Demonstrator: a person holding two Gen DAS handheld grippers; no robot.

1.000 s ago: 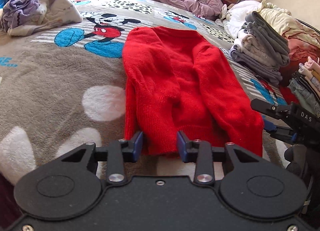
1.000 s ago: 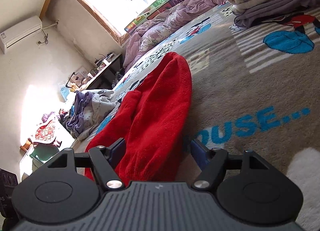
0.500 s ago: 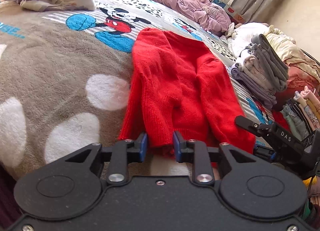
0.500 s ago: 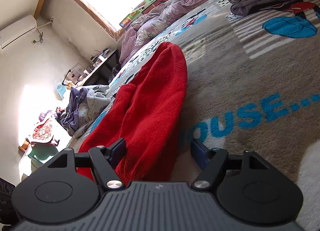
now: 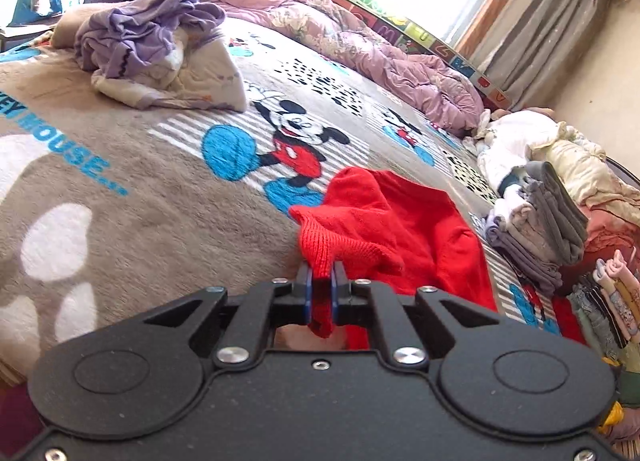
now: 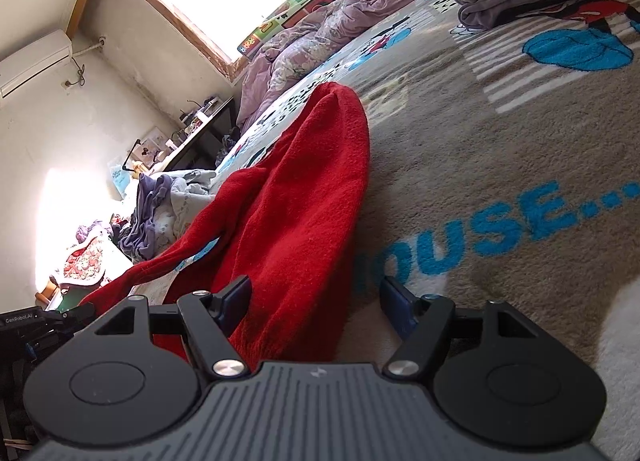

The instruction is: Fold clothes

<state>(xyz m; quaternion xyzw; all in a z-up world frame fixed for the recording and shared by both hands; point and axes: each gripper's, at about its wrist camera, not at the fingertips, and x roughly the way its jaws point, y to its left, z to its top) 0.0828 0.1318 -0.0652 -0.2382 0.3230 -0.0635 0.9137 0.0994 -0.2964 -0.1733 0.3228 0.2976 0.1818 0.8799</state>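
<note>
- Red sweater [image 5: 404, 229] lies on the bed [image 5: 132, 197]; its hem, flat a moment ago, is now bunched and lifted.
- Left tongs [image 5: 320, 287] have clenched on that hem.
- Right tongs [image 6: 316, 303] remain released around the other corner; it likely needs gripping before folding.

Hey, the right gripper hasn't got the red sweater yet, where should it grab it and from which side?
Grip the ribbed hem edge of the red sweater lying between the open fingers of the right gripper. Come in low along the blanket, straight ahead: that edge lies flat and thin there, so the jaws can likely close over it. The left gripper already pinches the other corner, lifted.
</note>
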